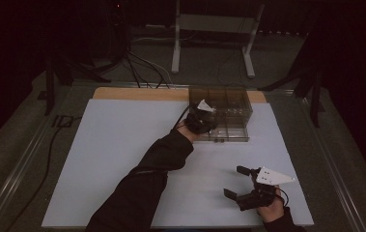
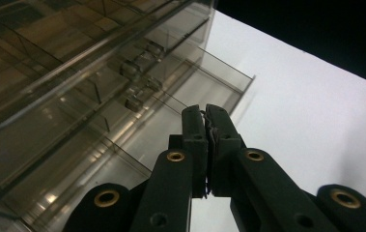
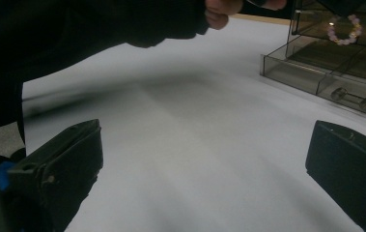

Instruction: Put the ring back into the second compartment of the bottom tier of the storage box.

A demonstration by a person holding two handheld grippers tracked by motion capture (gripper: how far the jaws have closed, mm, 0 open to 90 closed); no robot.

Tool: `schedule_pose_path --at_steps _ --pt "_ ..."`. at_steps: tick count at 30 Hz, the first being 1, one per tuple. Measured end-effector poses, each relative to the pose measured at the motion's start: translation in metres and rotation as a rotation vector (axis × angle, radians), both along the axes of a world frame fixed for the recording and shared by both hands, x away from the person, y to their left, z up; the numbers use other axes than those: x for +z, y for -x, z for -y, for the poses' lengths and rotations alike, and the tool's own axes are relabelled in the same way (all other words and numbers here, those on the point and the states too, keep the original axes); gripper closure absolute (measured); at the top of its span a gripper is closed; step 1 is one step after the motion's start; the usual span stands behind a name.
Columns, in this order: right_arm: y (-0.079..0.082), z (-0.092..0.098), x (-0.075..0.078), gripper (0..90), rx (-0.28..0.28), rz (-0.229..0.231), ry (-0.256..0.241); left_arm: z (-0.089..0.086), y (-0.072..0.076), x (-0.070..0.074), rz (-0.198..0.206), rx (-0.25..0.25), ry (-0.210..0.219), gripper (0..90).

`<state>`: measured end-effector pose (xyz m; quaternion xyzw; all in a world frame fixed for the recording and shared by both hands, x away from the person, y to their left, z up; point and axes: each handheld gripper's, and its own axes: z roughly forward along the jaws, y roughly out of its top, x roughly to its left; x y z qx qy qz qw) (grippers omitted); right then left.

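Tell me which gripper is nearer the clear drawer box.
Left. The left gripper is right at the front of the clear drawer box, jaws shut. The right gripper lies well back on the white table, near the person's edge, jaws open.

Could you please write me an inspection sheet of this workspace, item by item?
Surface: white board on a wooden table.
Job's things: clear drawer cabinet at the far edge, bottom drawer pulled out; beaded bracelet inside.
Clutter: nothing seen.
Grippers: left gripper shut at the cabinet; right gripper open above the board's near right.
Cables: several on the floor behind the table.
Surroundings: dark room, white stand behind.
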<state>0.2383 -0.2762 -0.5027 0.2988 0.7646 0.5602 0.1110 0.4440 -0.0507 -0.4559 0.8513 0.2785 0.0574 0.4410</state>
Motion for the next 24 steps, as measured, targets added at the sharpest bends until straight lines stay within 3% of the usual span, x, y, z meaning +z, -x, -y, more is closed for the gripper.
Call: schedule_pose_path --at_steps 3,7,14,19,21,22,24 --pt "0.0 0.0 0.0 0.0 0.0 0.0 -0.001 0.003 -0.003 -0.001 0.014 0.014 -0.003 89.5" --pt "0.001 0.002 0.001 0.0 -0.004 0.001 -0.011 0.005 -0.006 -0.002 0.0 0.029 0.021 89.4" --pt "0.001 0.003 0.001 0.0 -0.003 0.002 -0.012 0.016 -0.013 -0.008 0.02 0.069 -0.016 89.4" --pt "0.002 0.003 0.002 0.0 -0.002 -0.001 -0.012 0.018 -0.015 -0.009 -0.01 0.063 0.014 89.3" --pt "0.002 0.003 0.002 0.0 -0.001 -0.002 -0.012 0.019 -0.015 -0.01 -0.004 0.068 0.006 87.4" --pt "0.002 0.002 0.002 0.0 -0.001 -0.001 -0.013 0.02 -0.014 -0.009 -0.001 0.066 0.014 80.1" --pt "0.002 0.002 0.002 0.0 0.0 -0.001 -0.012 0.02 -0.013 -0.009 0.01 0.069 0.008 74.9"
